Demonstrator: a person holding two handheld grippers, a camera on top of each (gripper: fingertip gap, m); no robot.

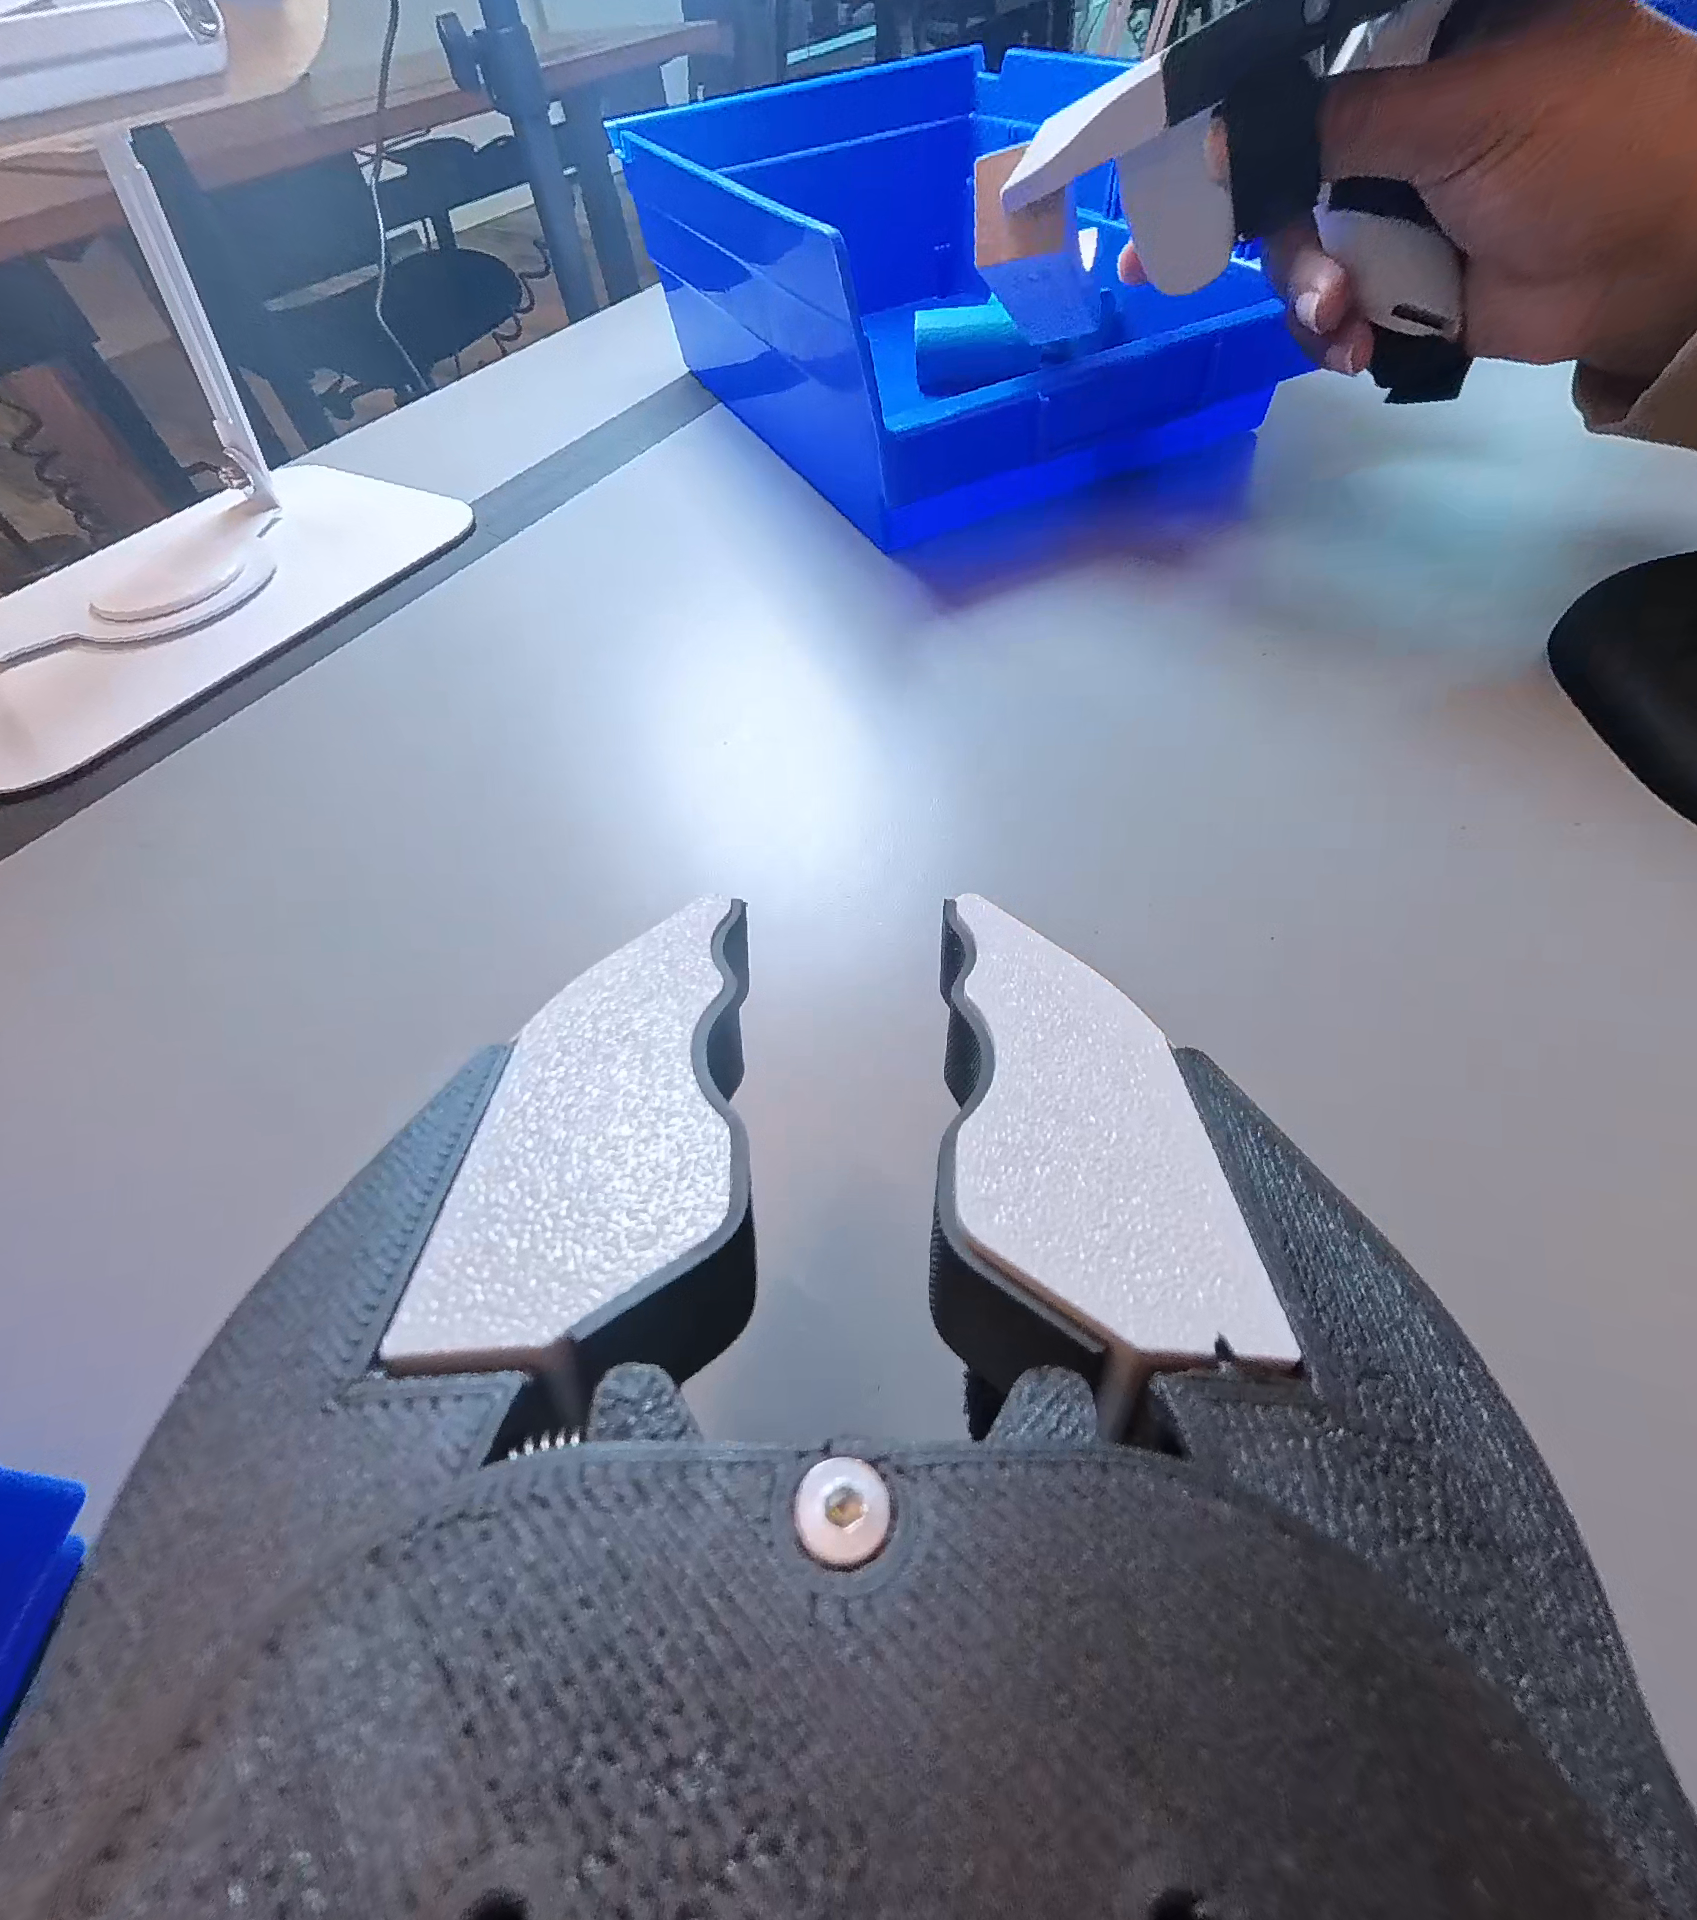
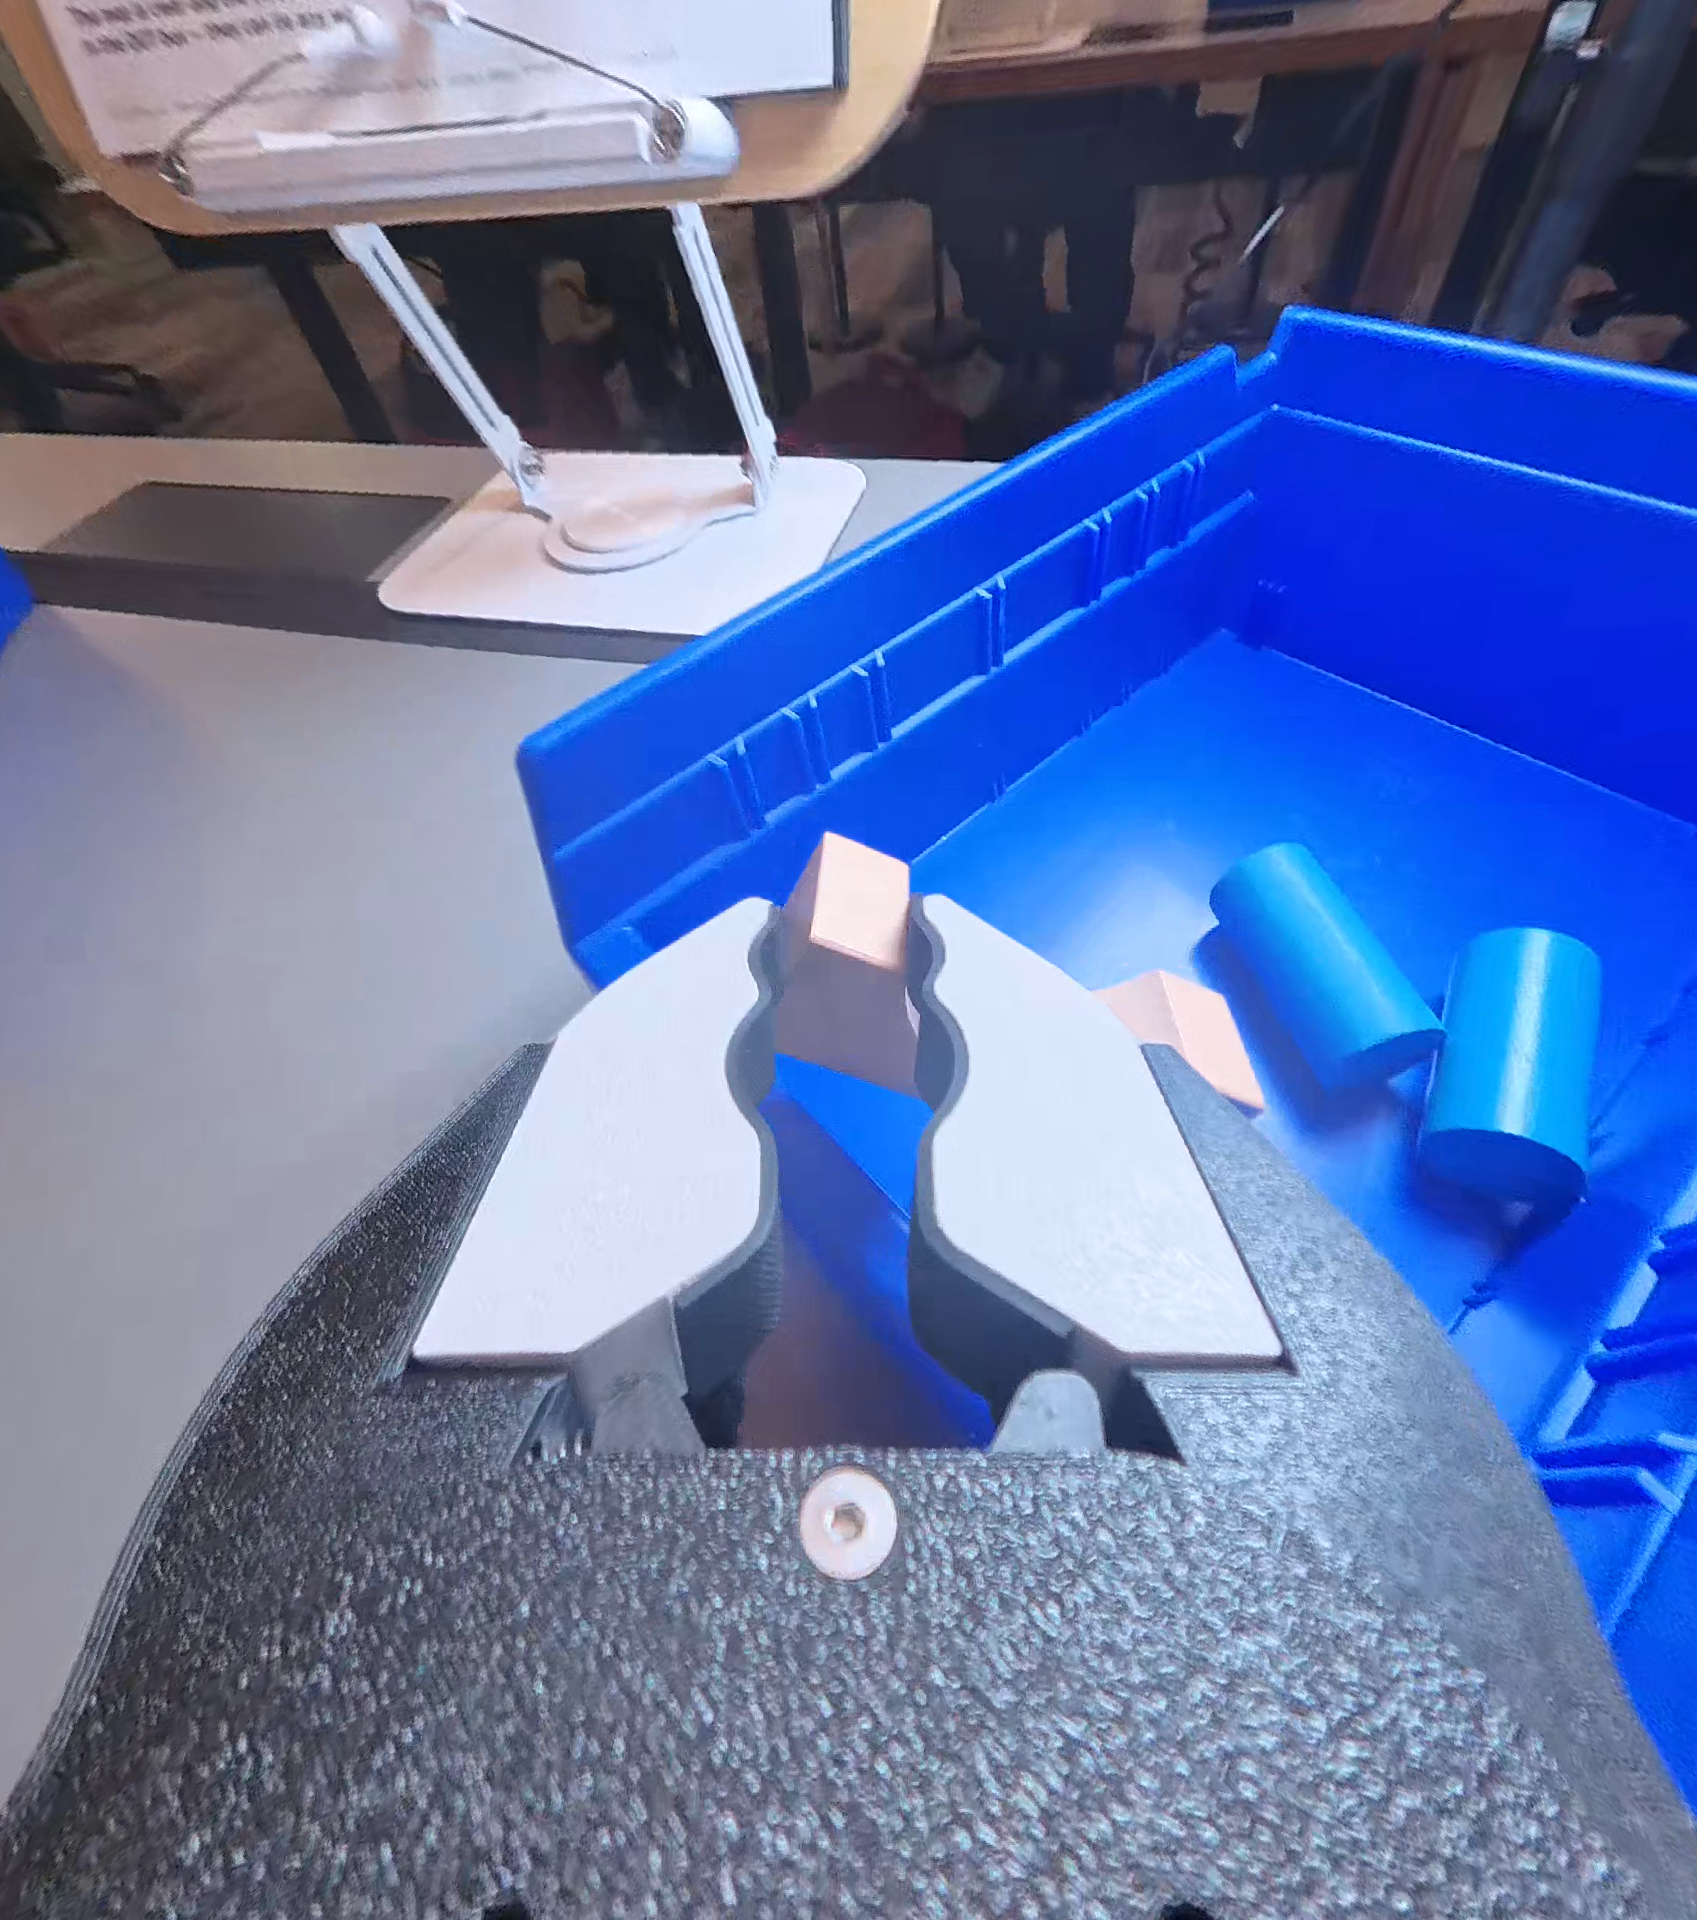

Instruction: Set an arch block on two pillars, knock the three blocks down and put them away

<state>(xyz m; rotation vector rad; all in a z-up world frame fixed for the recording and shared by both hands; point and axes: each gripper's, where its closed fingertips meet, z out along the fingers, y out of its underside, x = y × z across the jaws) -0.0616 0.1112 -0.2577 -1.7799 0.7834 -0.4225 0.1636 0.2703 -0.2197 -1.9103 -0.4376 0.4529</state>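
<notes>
Gripping the tan arch block [image 2: 849,961] between its fingers, the right gripper [image 2: 844,925] hangs over the blue bin [image 2: 823,717], where two blue pillars [image 2: 1317,961] lie. Well clear of the bin, the left gripper [image 1: 844,925] hovers empty, jaws narrowly parted, above the grey table [image 1: 304,987]. No writing on the bin is legible.

1. A white sheet of paper [image 2: 470,62] clipped on a wooden document stand [image 2: 532,156], top of the right wrist view, carries dark printed lines, mostly blurred.
2. Nothing else in either view bears writing that can be made out.
</notes>
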